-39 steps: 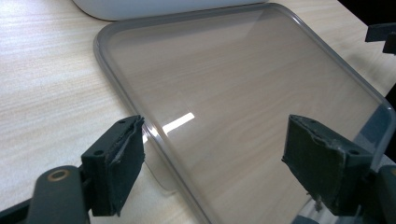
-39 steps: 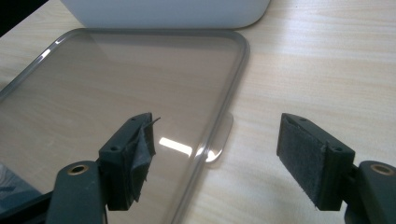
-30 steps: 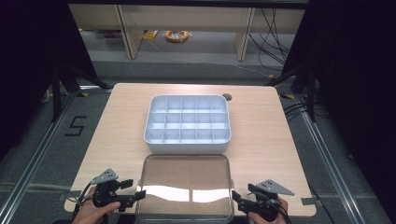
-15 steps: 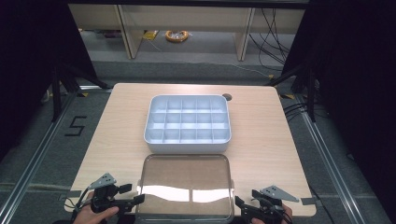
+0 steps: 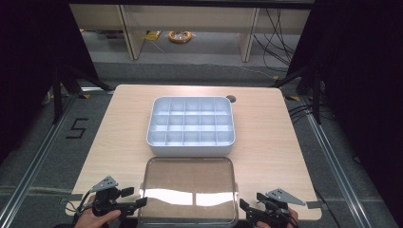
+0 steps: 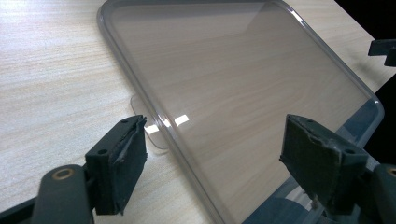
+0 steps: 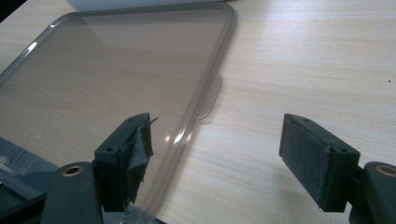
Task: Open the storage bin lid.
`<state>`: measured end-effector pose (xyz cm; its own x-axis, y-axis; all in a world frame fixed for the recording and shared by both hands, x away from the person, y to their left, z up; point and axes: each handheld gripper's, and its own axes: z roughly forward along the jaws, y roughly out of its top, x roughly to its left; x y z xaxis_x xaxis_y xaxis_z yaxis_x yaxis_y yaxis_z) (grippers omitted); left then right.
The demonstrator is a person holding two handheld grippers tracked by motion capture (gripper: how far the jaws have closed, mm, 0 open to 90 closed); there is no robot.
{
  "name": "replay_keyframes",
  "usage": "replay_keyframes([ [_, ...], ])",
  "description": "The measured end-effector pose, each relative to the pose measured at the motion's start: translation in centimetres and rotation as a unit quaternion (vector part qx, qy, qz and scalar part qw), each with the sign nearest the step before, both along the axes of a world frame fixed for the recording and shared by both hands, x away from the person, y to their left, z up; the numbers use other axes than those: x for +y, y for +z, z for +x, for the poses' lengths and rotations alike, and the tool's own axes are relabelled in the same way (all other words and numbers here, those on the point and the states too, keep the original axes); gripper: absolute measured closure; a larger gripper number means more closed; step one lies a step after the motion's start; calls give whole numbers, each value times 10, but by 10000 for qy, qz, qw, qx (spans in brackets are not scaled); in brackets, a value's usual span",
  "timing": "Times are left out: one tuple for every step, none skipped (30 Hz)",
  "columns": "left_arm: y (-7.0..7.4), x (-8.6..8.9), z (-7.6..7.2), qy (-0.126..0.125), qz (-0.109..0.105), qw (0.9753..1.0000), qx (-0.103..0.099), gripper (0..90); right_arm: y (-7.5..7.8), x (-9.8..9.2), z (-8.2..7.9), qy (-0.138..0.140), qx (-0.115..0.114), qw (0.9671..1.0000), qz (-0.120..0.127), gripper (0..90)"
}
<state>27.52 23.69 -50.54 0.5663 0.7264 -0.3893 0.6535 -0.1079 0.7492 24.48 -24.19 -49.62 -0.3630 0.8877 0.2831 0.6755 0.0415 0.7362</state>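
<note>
While both grippers' jaws gape, the left gripper (image 5: 135,203) and right gripper (image 5: 244,208) seemingly flank the clear lid (image 5: 189,190).

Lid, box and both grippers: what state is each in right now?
Lid: off the box, flat on the table, near edge.
Box: uncovered, compartments look empty.
Left gripper: open, at the lid's left edge.
Right gripper: open, at its right edge.

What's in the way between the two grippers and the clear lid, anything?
Nothing visible. The left gripper and right gripper sit open at either side edge of the clear lid, with only bare table between.
</note>
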Motion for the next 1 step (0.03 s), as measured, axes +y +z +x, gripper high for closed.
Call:
replay_keyframes([
  [0,0,0,5,-2,10000,12,216,0,3,-1,-88,129,9997,174,264],
])
